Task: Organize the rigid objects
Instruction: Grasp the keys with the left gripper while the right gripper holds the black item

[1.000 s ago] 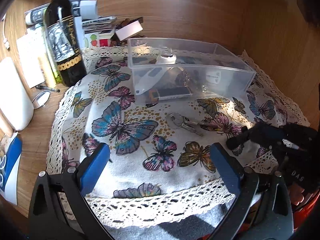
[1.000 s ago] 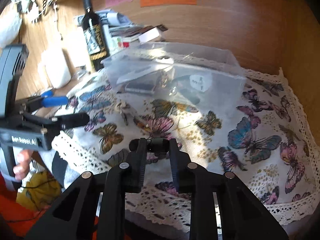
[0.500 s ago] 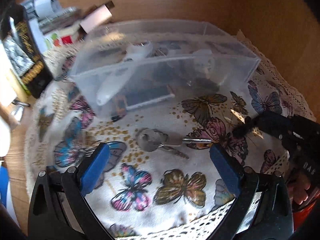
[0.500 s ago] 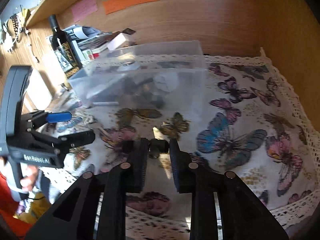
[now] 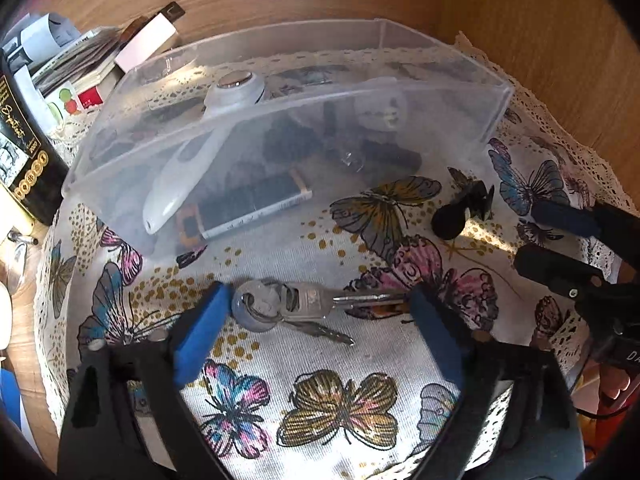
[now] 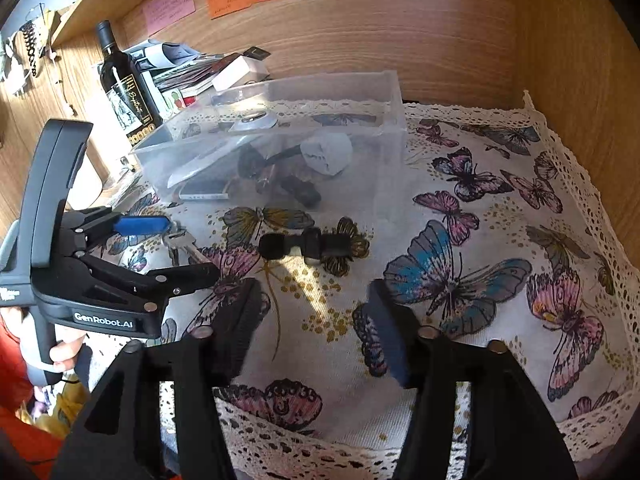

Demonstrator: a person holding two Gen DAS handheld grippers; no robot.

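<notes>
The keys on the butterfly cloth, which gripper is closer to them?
Left. The left gripper has its open jaws on either side of the keys. The right gripper, also open, sits off to the side by the small black clip.

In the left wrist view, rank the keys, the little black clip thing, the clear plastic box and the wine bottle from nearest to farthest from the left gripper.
Measured from the left gripper:
1. Keys, lying between its open fingers on the cloth.
2. Black clip, ahead and to the right, near the right gripper.
3. Clear plastic box, straight ahead, behind the keys.
4. Wine bottle, far left edge, off the cloth.
</notes>
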